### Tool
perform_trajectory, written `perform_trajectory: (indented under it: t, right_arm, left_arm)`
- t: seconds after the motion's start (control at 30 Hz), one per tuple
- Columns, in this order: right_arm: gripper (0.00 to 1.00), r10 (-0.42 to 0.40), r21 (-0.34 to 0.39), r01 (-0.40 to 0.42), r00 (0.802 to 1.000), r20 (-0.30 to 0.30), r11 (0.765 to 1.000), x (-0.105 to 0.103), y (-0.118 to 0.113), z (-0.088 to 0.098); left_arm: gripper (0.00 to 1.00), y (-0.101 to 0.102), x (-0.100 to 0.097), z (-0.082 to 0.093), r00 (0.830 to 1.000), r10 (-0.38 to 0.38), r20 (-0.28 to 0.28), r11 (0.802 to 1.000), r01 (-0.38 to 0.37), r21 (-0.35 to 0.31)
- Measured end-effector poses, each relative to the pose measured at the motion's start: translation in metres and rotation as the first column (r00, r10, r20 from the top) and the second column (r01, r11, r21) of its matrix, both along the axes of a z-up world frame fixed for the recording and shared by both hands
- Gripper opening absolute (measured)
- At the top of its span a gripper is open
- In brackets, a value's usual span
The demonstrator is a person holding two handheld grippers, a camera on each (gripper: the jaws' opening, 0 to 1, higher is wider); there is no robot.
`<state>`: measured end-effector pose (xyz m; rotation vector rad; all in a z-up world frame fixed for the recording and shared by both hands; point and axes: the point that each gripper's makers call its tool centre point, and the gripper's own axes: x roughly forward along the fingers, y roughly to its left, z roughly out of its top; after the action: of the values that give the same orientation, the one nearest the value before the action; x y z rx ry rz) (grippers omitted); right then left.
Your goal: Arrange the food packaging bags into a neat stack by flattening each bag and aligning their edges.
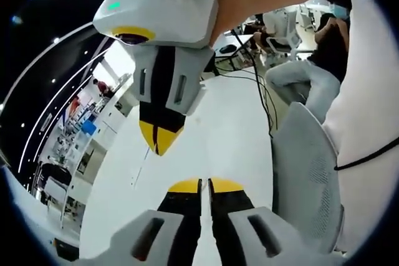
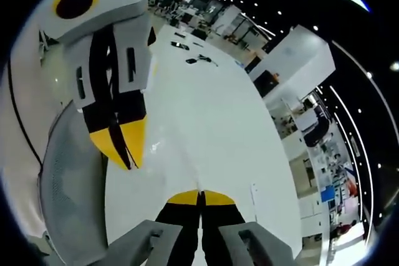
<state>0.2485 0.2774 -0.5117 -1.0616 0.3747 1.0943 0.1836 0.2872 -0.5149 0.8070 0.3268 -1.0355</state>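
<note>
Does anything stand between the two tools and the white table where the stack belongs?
Nothing visible does. The left tool and right tool, both shut, hang close together above the white table; a mesh chair stands beside it.

Both the left gripper and right gripper have white bodies and black, yellow-tipped jaws.

White floor, glossy. Grey mesh chair close by; black ceiling with light strips and spots. Far desks, possibly workstations, too small to tell.
</note>
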Motion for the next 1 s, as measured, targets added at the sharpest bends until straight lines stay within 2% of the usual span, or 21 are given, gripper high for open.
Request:
perform_trajectory:
  t: [0.57, 0.87, 1.0]
  right_arm:
    - [0.0, -0.039, 0.009, 0.039, 0.999, -0.008, 0.999, 0.011, -0.012, 0.003]
    - [0.0, -0.061, 0.007, 0.061, 0.998, 0.001, 0.998, 0.022, -0.02, 0.007]
    - [0.0, -0.069, 0.002, 0.069, 0.998, 0.01, 0.998, 0.027, -0.024, 0.008]
  left_arm:
    - [0.1, -0.006, 0.0, 0.008, 1.0, -0.008, 0.023, 0.999, 0.009, -0.037]
    - [0.12, 0.001, 0.004, 0.012, 1.0, 0.031, -0.006, 0.995, -0.031, -0.094]
    - [0.14, 0.007, 0.008, 0.014, 0.997, 0.069, -0.036, 0.987, -0.074, -0.144]
